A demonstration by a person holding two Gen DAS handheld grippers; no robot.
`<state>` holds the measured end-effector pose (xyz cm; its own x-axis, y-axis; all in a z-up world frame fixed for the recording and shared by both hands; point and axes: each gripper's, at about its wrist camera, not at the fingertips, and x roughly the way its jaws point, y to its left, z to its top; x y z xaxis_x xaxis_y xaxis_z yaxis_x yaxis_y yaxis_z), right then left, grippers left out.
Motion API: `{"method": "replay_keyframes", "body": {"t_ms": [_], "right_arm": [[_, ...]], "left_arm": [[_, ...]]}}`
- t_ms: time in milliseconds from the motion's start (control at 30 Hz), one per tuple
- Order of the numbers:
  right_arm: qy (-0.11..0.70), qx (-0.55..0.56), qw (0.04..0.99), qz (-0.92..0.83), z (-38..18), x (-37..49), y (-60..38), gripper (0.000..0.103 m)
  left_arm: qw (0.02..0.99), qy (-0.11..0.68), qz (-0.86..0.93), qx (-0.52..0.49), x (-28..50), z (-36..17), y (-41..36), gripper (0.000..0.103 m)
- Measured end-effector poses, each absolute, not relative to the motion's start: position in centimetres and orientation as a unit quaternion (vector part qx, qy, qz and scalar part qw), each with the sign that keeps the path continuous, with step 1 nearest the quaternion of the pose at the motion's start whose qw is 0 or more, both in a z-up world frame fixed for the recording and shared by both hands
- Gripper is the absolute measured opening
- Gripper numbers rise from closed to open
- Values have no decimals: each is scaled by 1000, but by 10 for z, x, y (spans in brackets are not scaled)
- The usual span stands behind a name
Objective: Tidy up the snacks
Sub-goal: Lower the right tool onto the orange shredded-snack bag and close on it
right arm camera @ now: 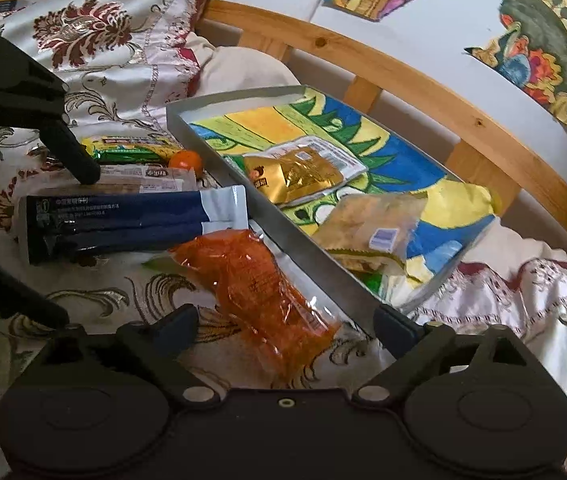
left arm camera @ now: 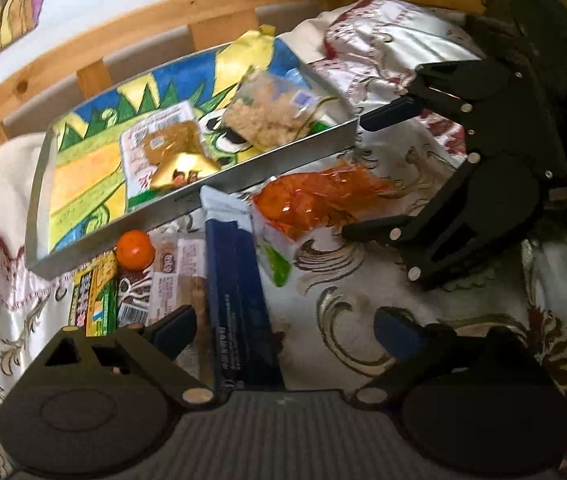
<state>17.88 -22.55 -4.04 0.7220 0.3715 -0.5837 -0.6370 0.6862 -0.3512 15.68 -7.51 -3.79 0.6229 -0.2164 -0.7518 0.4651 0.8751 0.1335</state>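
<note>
A shallow grey tray (left arm camera: 267, 168) (right arm camera: 219, 152) with a colourful drawing inside lies on the bed. In it are a gold snack packet (left arm camera: 175, 152) (right arm camera: 299, 172) and a clear bag of pale crackers (left arm camera: 271, 112) (right arm camera: 367, 220). In front of the tray lie an orange snack bag (left arm camera: 323, 196) (right arm camera: 259, 284), a dark blue pack (left arm camera: 235, 300) (right arm camera: 115, 224), an orange fruit (left arm camera: 135, 249) (right arm camera: 187, 159), a pink-white packet (left arm camera: 179, 276) and a green-yellow packet (left arm camera: 95, 296) (right arm camera: 131, 148). My left gripper (left arm camera: 283, 332) is open over the blue pack. My right gripper (right arm camera: 287, 324) (left arm camera: 367, 176) is open around the orange bag.
The patterned white, gold and red bedspread (left arm camera: 363, 280) (right arm camera: 95, 292) covers the bed. A wooden bed rail (left arm camera: 203, 12) (right arm camera: 403, 64) runs behind the tray. A pillow (right arm camera: 95, 28) lies at the back. Drawings hang on the wall (right arm camera: 539, 40).
</note>
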Motion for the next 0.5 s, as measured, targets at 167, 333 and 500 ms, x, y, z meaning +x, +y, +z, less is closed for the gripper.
{"method": "replay_keyframes", "body": {"t_ms": [167,333,500], "right_arm": [[231,-273,880,312,-43,186,-224,81],[222,-286,872,329,-48,191,-216,77],[221,-290,869,334,-51,195,-212,66]], "left_arm": [[887,403,-188,126,166,-35,-60,89],[887,406,-194,108,170,-31,-54,80],[884,409,-205,100,172,-29,-59,77]]}}
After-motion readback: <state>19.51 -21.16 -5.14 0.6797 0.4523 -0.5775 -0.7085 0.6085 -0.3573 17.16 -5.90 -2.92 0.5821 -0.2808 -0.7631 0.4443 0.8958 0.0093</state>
